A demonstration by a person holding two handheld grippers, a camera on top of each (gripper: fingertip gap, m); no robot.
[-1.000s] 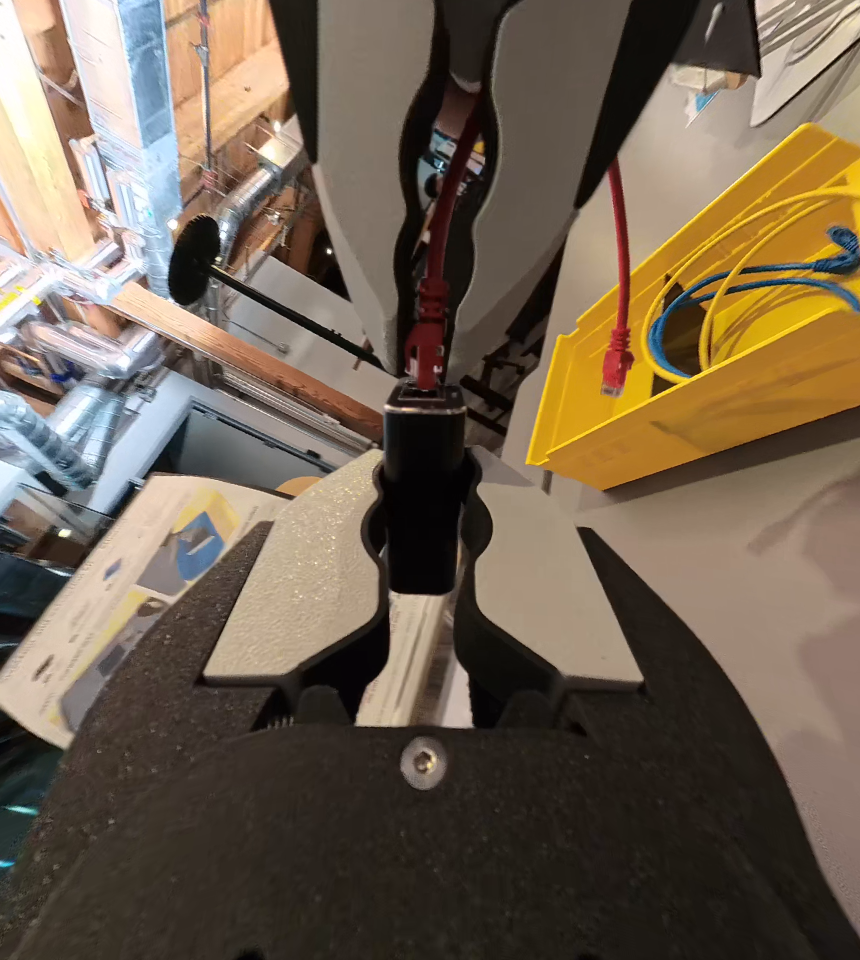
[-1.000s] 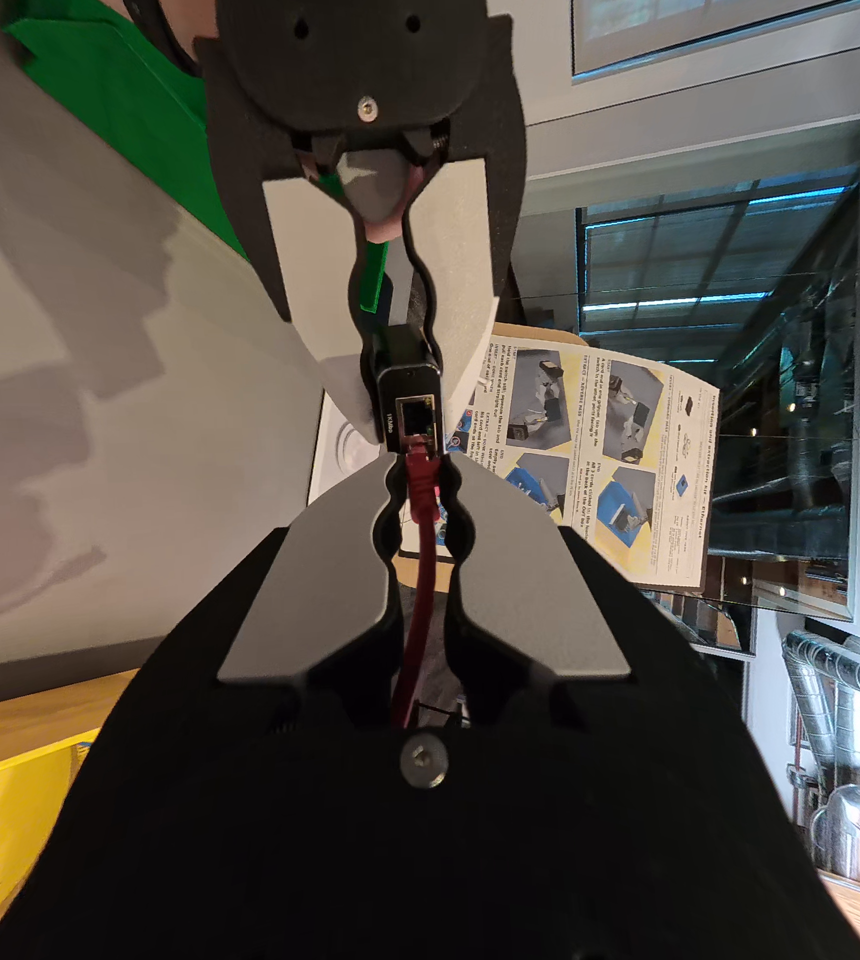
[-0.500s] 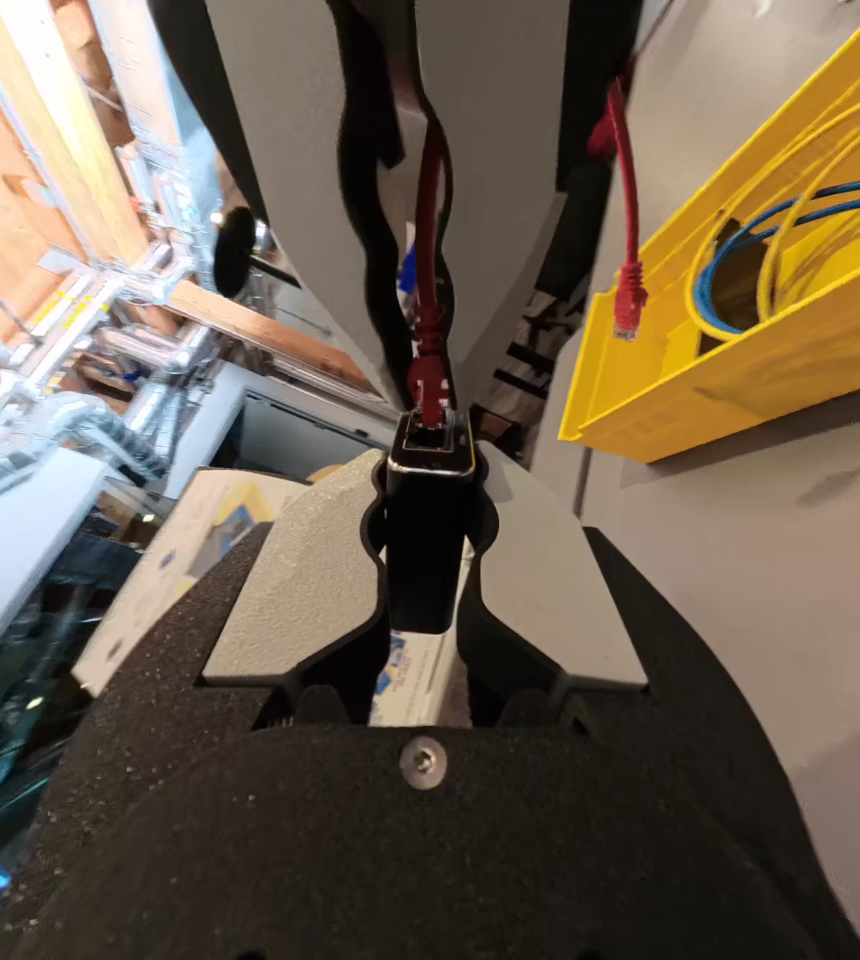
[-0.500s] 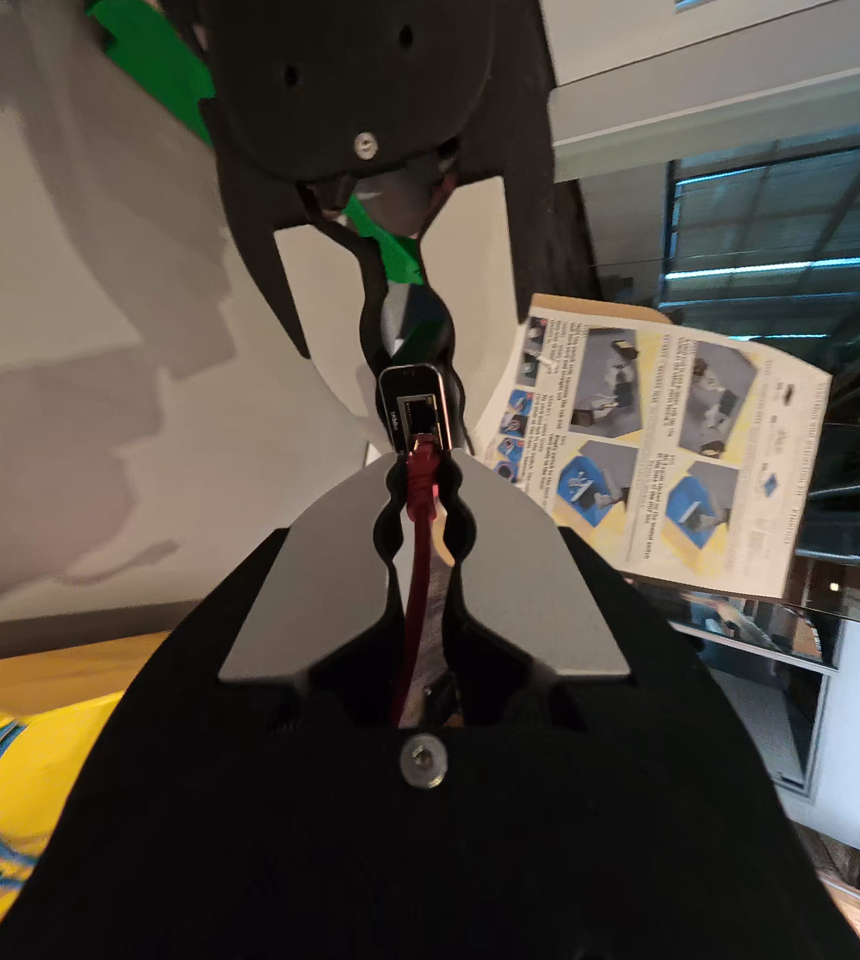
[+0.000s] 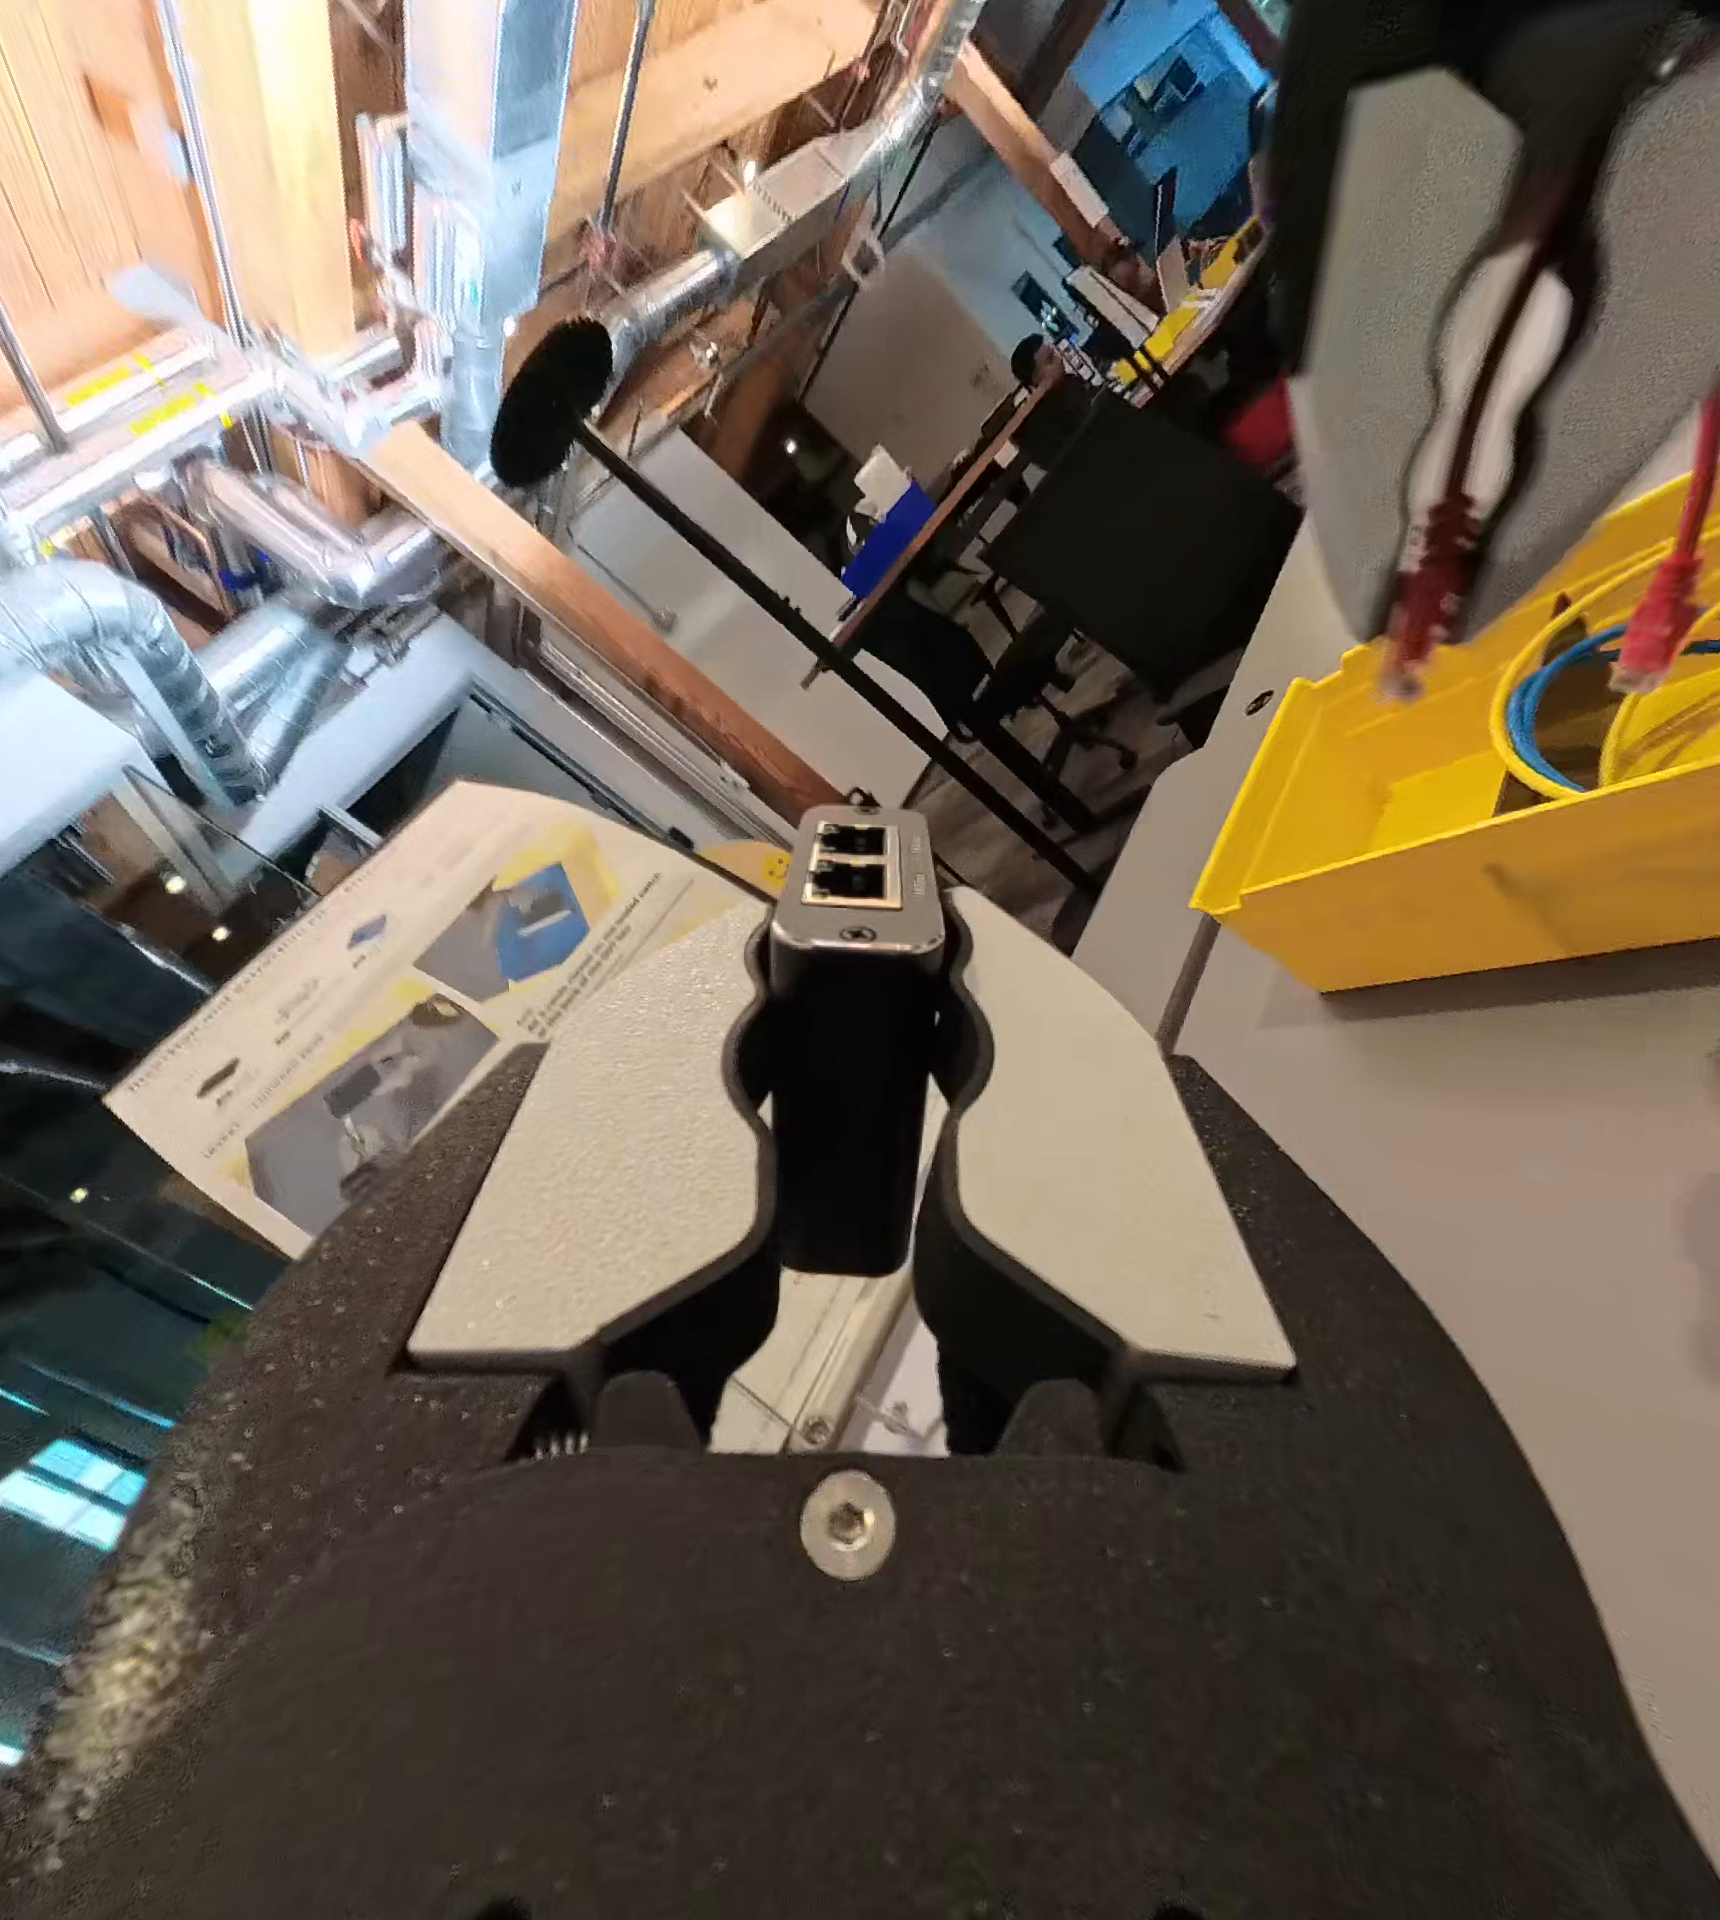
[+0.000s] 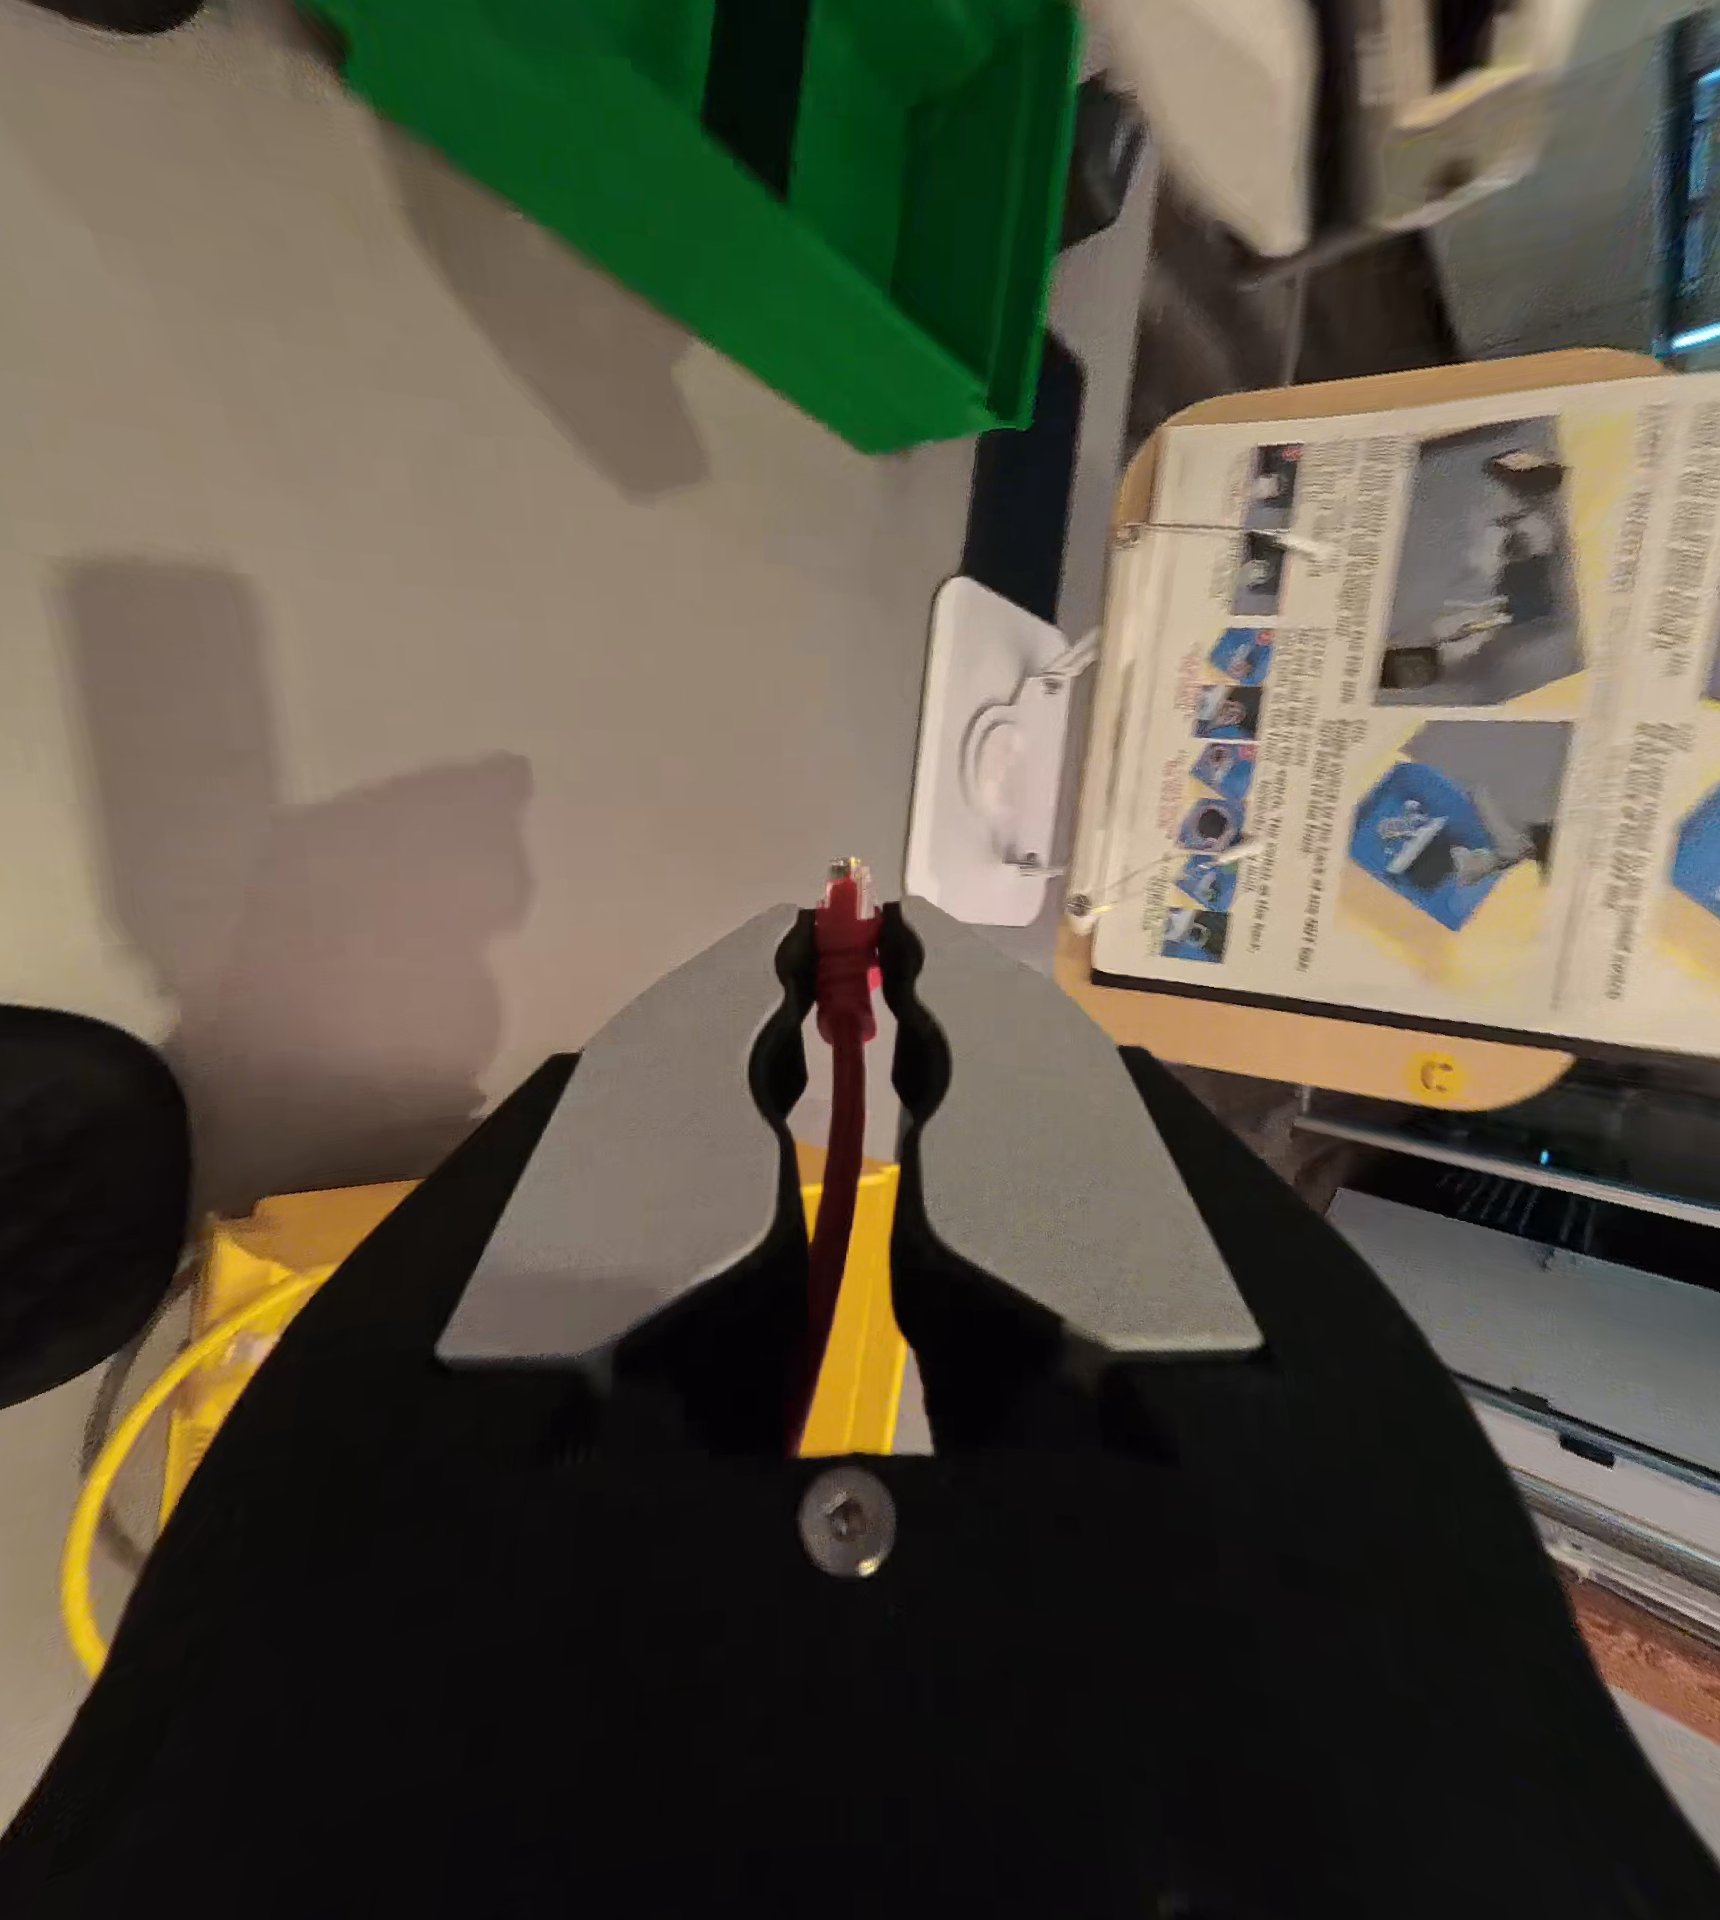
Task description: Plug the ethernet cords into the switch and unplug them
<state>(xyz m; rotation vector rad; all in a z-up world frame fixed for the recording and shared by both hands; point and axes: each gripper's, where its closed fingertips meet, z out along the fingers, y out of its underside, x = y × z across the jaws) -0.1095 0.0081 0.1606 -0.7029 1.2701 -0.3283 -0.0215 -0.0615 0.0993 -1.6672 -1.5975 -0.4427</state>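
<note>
My left gripper (image 5: 856,935) is shut on the black switch (image 5: 851,1049), a small box held upright between both fingers. Its top face shows two ports (image 5: 851,862) with nothing in them. My right gripper (image 6: 848,920) is shut on the plug of the red ethernet cord (image 6: 845,935), whose clear tip sticks out past the fingertips. In the left wrist view the right gripper (image 5: 1438,582) hangs at the upper right, apart from the switch, with that plug (image 5: 1427,603) pointing down. The cord's other red plug (image 5: 1661,623) dangles beside it.
A yellow bin (image 5: 1521,862) with blue and yellow cables sits on the grey table (image 5: 1458,1247) at the right. A green bin (image 6: 731,187) stands at the far side. A clipboard with a printed sheet (image 6: 1458,727) and a white holder (image 6: 991,748) lie beyond the table edge. Spacing between my two grippers at the tips: around 15 centimetres.
The red plug stood in the switch's port a second ago. It has come out, and my right gripper has carried it up and to the right, away from the switch.
</note>
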